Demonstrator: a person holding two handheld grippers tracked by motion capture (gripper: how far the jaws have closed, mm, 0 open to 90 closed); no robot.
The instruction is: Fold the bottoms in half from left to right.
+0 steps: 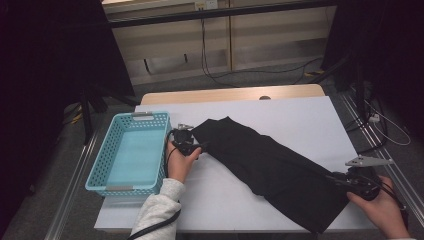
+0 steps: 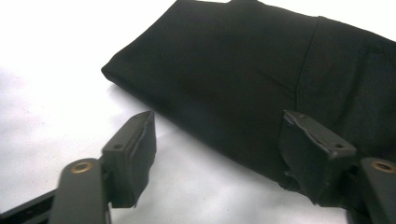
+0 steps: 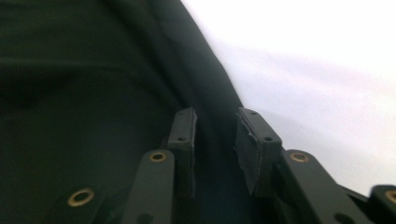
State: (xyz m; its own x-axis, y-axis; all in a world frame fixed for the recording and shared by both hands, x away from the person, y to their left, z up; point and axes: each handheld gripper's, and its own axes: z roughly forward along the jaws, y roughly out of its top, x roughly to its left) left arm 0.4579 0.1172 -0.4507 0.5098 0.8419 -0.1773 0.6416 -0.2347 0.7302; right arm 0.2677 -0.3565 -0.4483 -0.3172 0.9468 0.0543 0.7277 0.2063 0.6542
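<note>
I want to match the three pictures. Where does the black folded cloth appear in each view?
High view: black cloth runs diagonally across the table's middle, toward lower right.
Left gripper view: upper right, beyond the open jaws.
Right gripper view: left and centre.
Shared landmark: white table surface.

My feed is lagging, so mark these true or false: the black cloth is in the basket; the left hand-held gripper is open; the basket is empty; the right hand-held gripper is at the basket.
1. The black cloth is in the blue basket: false, it lies spread on the white table.
2. The left hand-held gripper is open: true.
3. The basket is empty: true.
4. The right hand-held gripper is at the basket: false, it is at the cloth's far end.
</note>
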